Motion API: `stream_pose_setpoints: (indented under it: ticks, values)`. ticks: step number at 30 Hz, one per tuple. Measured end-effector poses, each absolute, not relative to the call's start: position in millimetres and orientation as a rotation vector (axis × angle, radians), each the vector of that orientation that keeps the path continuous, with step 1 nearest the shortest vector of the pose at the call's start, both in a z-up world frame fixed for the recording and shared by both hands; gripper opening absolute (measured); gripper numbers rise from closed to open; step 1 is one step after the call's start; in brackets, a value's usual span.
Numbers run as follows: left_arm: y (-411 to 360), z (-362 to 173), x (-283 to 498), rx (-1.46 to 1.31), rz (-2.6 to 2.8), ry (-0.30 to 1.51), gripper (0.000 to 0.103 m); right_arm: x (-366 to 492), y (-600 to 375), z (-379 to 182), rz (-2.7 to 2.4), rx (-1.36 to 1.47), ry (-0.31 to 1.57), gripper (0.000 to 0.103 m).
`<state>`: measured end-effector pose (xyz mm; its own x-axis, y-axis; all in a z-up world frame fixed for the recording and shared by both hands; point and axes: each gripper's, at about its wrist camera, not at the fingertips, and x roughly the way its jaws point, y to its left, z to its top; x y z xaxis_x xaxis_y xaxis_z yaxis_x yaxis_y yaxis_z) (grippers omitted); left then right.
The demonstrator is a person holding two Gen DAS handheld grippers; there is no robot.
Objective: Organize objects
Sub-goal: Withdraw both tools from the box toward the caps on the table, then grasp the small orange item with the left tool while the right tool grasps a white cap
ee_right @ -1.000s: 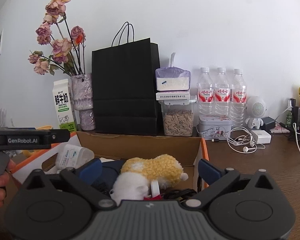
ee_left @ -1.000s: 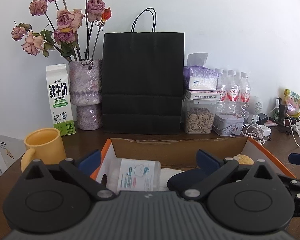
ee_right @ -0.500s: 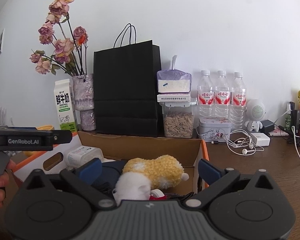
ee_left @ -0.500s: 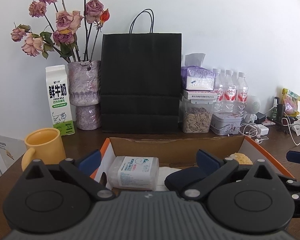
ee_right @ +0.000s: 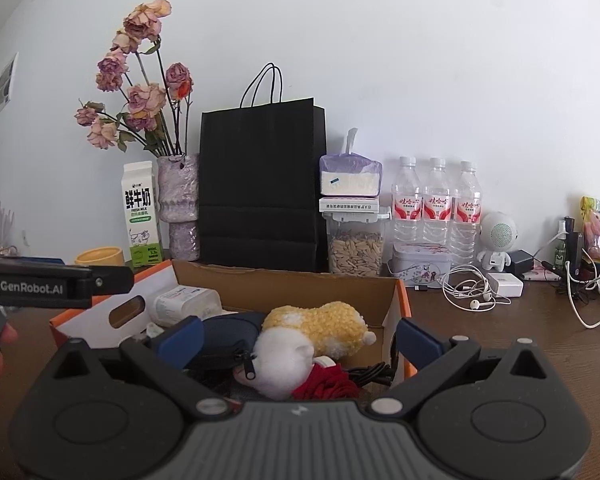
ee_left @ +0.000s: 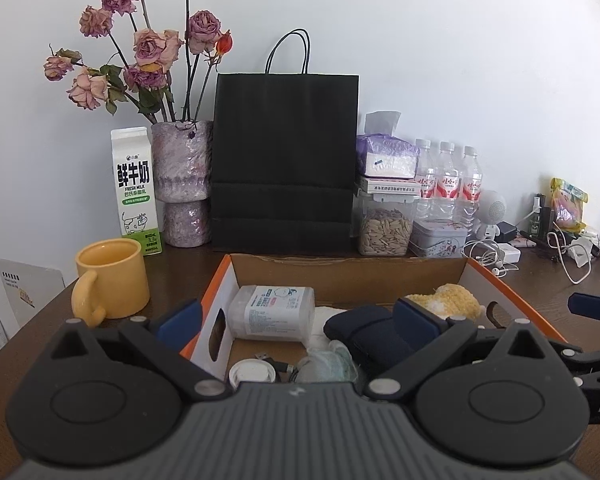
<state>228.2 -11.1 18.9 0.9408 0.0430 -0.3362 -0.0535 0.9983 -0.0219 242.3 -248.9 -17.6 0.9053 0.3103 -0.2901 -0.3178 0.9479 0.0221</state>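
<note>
My left gripper point(ee_left: 296, 322) sits low in the centre of its frame with the blue fingers spread wide and nothing between them, poised over the near end of the open cardboard box point(ee_left: 352, 270) that fills the lower middle. Inside the box, toward its left wall, lies a clear plastic wipes pack point(ee_left: 272, 313) on its side; right of it is a dark navy pouch point(ee_left: 374, 334), and at the right end a yellow plush toy point(ee_left: 448, 298) peeks over the pouch. Near the bottom edge of the box I see a small white round cap point(ee_left: 252, 372) and a crumpled pale mesh bundle point(ee_left: 330, 364). My right gripper point(ee_right: 298, 338) is likewise spread apart and holds nothing, hanging over the right part of the same box, where the plush toy's white head lies just beside a zipper pull point(ee_right: 249, 366) and a red fabric piece point(ee_right: 328, 384). On the brown surface point(ee_right: 500, 344), at the left of the left wrist view, stands a yellow mug point(ee_left: 110, 278); behind it a milk carton point(ee_left: 134, 190), a vase of dried roses point(ee_left: 182, 182) and a black paper bag point(ee_left: 284, 160) line the wall, with three water bottles point(ee_right: 436, 200) farther right.
</note>
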Motion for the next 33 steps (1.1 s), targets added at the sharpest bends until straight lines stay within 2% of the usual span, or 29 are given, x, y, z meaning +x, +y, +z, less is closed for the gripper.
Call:
stream_pose_setpoints:
  ticks: [23,25,27,28,29,31,32,33]
  values:
    - [-15,-51,173,0.04,-0.061,0.68,0.102,190,-251,-52,0.318,-0.049,0.479,0.103]
    - [-16,-54,175,0.04,-0.07,0.69,0.098,189,-250,-53,0.321,-0.052,0.488,0.103]
    - [-16,-57,178,0.028,-0.083,0.701,0.084,189,-248,-54,0.329,-0.056,0.497,0.103]
    - [-16,-57,179,0.027,-0.085,0.695,0.084,190,-246,-55,0.334,-0.058,0.503,0.103]
    - [-16,-58,180,0.029,-0.085,0.686,0.075,191,-245,-56,0.341,-0.06,0.512,0.103]
    - [-15,-57,180,0.03,-0.102,0.668,0.05,193,-239,-58,0.36,-0.067,0.53,0.103]
    - [-14,-55,180,0.025,-0.111,0.663,0.042,194,-236,-59,0.369,-0.074,0.537,0.101]
    - [-13,-55,181,0.02,-0.117,0.665,0.042,196,-232,-59,0.378,-0.083,0.543,0.098]
